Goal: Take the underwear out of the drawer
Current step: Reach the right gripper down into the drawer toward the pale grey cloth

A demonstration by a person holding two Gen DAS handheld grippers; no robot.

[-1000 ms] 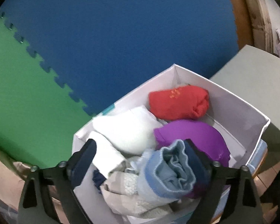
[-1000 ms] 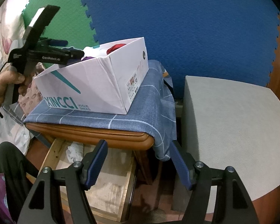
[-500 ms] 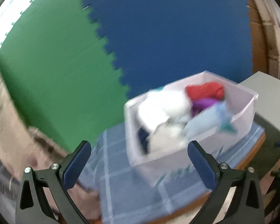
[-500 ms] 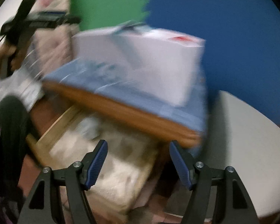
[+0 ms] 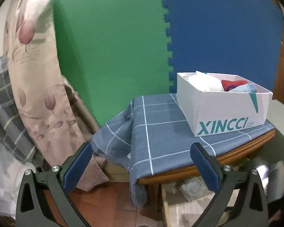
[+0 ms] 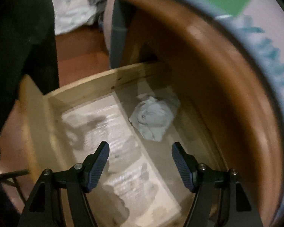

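A crumpled pale blue-white piece of underwear lies in the open wooden drawer, close under the table's brown edge. My right gripper points down into the drawer, open and empty, just short of the bundle. In the left wrist view the same bundle shows below the tabletop. My left gripper stands wide open and empty, well back from the table. The white XINCCI shoebox on the blue checked cloth holds white, red, purple and light blue folded garments.
A green and blue foam mat wall stands behind the table. A floral curtain and checked bedding hang at the left. A grey block is right of the table. A person's dark leg is beside the drawer.
My left gripper let go of the light blue garment in the box and pulled back from the table. My right gripper swung down from facing the table to pointing into the drawer.
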